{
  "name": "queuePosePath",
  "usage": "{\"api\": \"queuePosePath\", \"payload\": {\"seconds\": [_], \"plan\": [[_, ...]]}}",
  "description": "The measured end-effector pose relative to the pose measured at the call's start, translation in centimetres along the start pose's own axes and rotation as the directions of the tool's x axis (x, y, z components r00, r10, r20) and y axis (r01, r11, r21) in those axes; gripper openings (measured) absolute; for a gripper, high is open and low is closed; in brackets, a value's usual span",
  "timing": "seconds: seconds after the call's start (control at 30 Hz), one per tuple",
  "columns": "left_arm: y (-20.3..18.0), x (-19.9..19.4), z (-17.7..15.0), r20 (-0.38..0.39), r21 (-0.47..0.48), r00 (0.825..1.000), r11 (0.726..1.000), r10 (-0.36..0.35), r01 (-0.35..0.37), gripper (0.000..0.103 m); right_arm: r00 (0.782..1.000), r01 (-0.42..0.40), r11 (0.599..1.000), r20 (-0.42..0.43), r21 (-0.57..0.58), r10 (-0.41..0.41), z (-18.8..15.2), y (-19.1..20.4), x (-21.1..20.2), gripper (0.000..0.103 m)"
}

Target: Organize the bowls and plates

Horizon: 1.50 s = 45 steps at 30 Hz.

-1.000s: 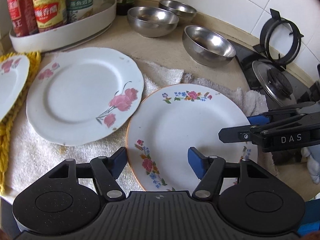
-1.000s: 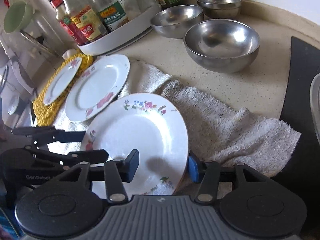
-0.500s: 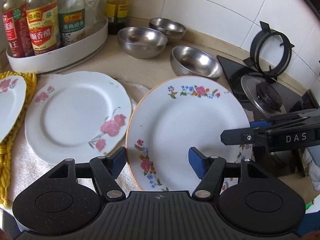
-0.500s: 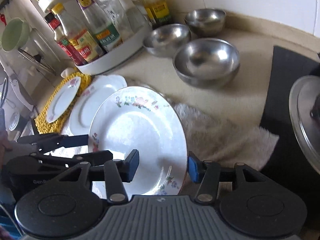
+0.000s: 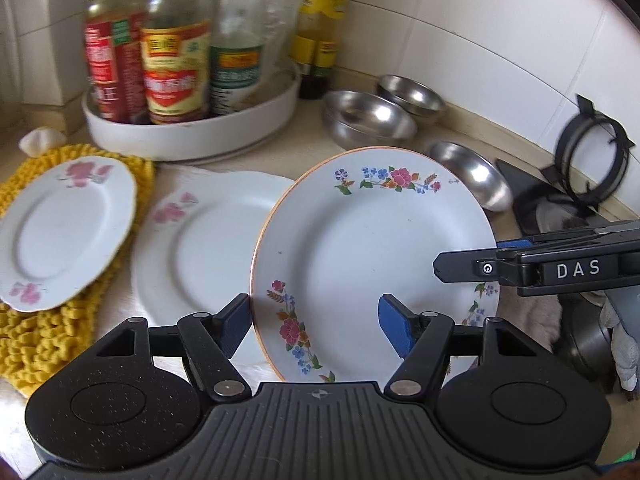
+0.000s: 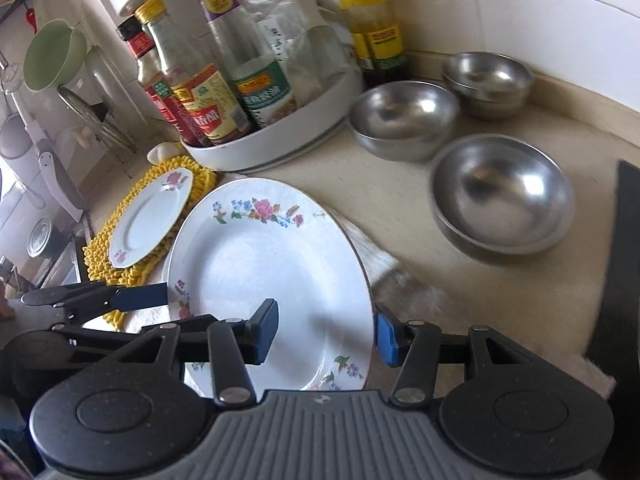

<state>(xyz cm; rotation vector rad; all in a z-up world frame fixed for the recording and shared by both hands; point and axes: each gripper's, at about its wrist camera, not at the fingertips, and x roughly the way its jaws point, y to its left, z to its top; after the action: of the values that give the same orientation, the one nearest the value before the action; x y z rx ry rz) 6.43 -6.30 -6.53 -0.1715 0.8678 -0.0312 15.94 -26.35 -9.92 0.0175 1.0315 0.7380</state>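
**Orange-rimmed plate lifted, heading for the stack**

Right gripper (image 6: 324,328) straddles the near-right rim of the orange-rimmed plate (image 6: 264,272), one blue pad above the face, one at the outer edge; jaws look clenched on the rim. Left gripper (image 5: 316,320) does the same on the opposite rim: one pad outside the edge, one over the face. Both appear to be grasping the plate, though actual pad contact is hard to confirm.

Change over the last second: plate was lying flat on the towel (image 6: 404,280); now it is off it, raised and carried left. In the left view it overlaps the rose plate (image 5: 200,248), which sits on the towel. Judgement: pick-up done, transfer under way, probable stacking onto the rose plate.

Orientation: face up toward the cameras, far edge tilted higher than near edge. Round, so no true long axis; the flower spray sits at the far rim.

Small rose plate (image 5: 60,232) rests on the yellow mat (image 5: 36,344). Three steel bowls (image 6: 504,196) stand apart, untouched.
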Motion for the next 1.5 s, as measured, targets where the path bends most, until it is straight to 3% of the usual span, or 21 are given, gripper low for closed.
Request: {"api": "queuePosePath", "payload": {"seconds": [0.53,1.5], "plan": [[5.7,1.4,2.4,0.005,-0.044,0.999,0.998,0.043,-0.042,0.077,1.000,-0.005,1.000,-0.025,-0.002,0.005,4.2,3.1,5.7,0.071],[8.8,3.4,3.7,-0.006,-0.040,1.000,0.999,0.017,-0.017,0.079,0.997,0.064,0.997,-0.035,0.032,-0.063,5.7,4.8,9.2,0.072]]}}
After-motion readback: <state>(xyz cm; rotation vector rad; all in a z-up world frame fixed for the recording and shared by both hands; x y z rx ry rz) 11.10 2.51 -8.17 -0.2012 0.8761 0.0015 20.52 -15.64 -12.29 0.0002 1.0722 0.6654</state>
